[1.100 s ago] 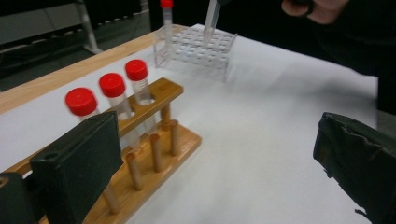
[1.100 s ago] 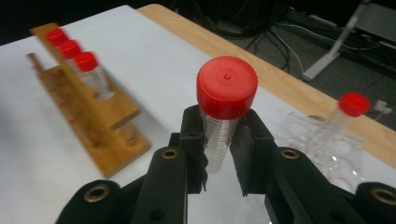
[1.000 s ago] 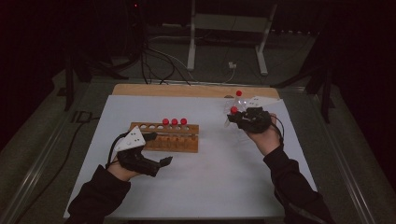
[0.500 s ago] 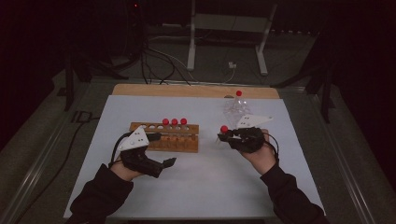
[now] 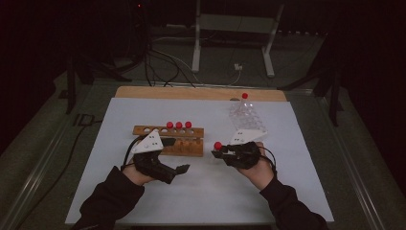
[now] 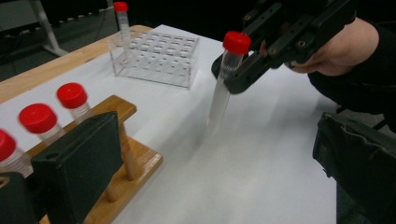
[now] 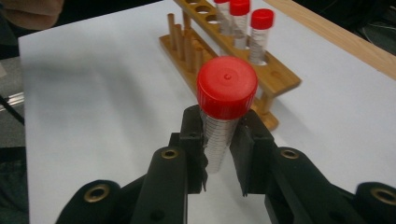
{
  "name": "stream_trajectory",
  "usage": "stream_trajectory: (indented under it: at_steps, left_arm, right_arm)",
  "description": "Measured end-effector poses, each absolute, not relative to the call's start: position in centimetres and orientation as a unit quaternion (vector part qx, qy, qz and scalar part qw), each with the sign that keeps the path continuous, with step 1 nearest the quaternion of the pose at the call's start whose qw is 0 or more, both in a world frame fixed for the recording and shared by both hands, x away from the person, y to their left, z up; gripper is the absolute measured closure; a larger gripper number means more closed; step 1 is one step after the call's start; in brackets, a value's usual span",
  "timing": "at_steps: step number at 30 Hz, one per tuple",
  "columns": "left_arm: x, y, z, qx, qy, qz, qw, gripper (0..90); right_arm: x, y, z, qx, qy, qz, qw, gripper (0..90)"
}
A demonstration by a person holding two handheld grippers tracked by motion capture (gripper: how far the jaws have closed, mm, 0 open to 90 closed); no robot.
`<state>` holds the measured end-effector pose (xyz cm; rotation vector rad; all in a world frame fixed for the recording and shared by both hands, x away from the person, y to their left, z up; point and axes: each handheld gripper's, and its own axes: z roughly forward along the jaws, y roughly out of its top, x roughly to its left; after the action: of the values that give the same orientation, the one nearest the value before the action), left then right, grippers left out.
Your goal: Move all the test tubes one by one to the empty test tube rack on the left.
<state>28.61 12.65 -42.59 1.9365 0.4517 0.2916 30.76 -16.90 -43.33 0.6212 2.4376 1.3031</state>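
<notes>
1. High view: the right gripper [image 5: 223, 153] was clamped on a red-capped tube [image 5: 218, 145], carried just above the white mat [image 5: 297, 143], right of the wooden rack [image 5: 168, 141]. The rack held three capped tubes [image 5: 178, 125] at its right end. The left gripper [image 5: 178, 168] lay low in front of the rack; from here one could not tell whether its jaws stood apart or together. The clear plastic rack [image 5: 245, 116] sat at the far right with one tube [image 5: 244, 98] standing in it.

2. Left gripper view: the carried tube [image 6: 226, 74] hung tilted, a slim clear cylinder tapering to a point, gripped just under its cap. One black jaw pad sat against the wooden rack's end [image 6: 122, 154], the other well off at the right, so the jaws read as apart, on nothing. Risk, as a judgement: that tilt could catch the tip on a hole's rim and lever the tube out of the pads.

3. Right gripper view: the ridged black pads [image 7: 248, 154] squeezed the smooth, graduated wall of the tube [image 7: 219, 140] under a glossy ribbed cap [image 7: 227, 87]. Smooth plastic on a narrow grip might well slide. The rack's [image 7: 275, 79] round dowels and drilled top rail left little room; a nudge could tip its neighbours.
</notes>
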Motion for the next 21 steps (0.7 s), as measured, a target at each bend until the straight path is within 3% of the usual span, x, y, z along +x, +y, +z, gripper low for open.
stream_trajectory:
  at_steps: [12,17,21]
  left_arm:
    - [28.6,10.7,-42.2,0.814,0.165,0.099,0.548,7.6]
    - [28.7,9.8,-42.4,0.816,0.156,0.1,0.548,16.9]
    - [28.8,9.3,-42.5,0.815,0.153,0.103,0.55,31.7]
  right_arm:
    - [29.4,-15.0,-43.9,0.187,0.859,0.458,0.135,75.4]
    - [29.0,-14.4,-44.0,0.177,0.862,0.456,0.129,75.4]
    - [28.8,-14.1,-44.2,0.172,0.866,0.453,0.127,75.4]
